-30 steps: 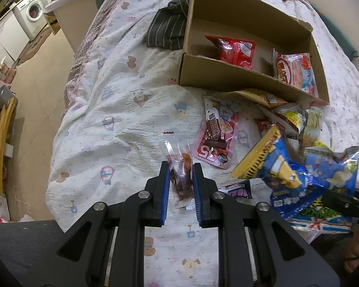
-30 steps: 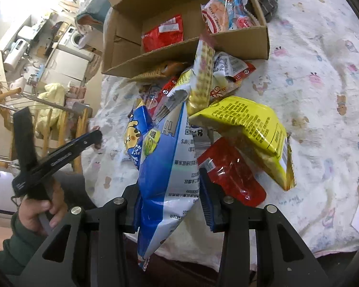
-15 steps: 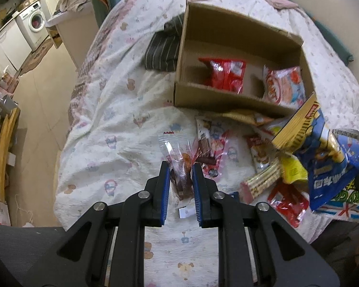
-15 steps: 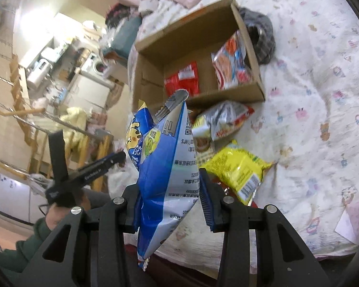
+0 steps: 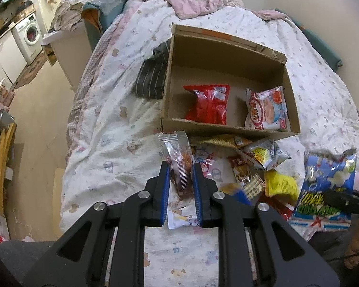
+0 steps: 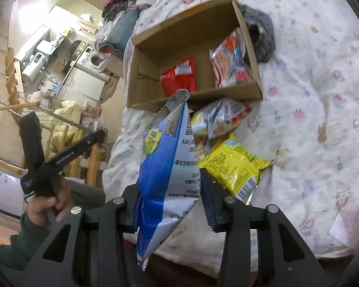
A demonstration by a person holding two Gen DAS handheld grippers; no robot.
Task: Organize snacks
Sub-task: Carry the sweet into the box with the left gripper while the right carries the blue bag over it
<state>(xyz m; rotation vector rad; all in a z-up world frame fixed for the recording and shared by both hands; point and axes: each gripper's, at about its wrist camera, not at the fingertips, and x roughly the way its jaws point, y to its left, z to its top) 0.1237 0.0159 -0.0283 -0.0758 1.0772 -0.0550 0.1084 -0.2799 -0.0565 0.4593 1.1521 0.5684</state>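
Clamping a clear cookie packet (image 5: 179, 165), the left gripper (image 5: 180, 179) had its blue pads pressed on both sides of the wrapper, whose top stood up past the fingertips. Ahead of those fingertips lay the cardboard box (image 5: 229, 129) on the printed bed quilt (image 5: 112, 129), with a red snack bag (image 5: 209, 106) and a white-and-red snack bag (image 5: 266, 111) inside it. Between the box and the gripper, to its right, loose snacks were scattered, among them a silver packet (image 5: 265, 154) and a yellow bag (image 5: 281, 185). Only this view showed the front of the blue popcorn bag (image 5: 328, 186), far to the right, with a dark gripper finger across it.

From the right wrist, the right gripper (image 6: 173, 191) was seen pinching that blue popcorn bag (image 6: 170, 162), showing only its printed back, upright between the pads and clear of the bed. Beyond its fingertips sat the same box (image 6: 196, 96); just to the right lay the yellow bag (image 6: 234, 165). Only this view showed the person's hand (image 6: 45, 203) gripping the left tool's handle, off to the left; the cookie packet was not visible here.
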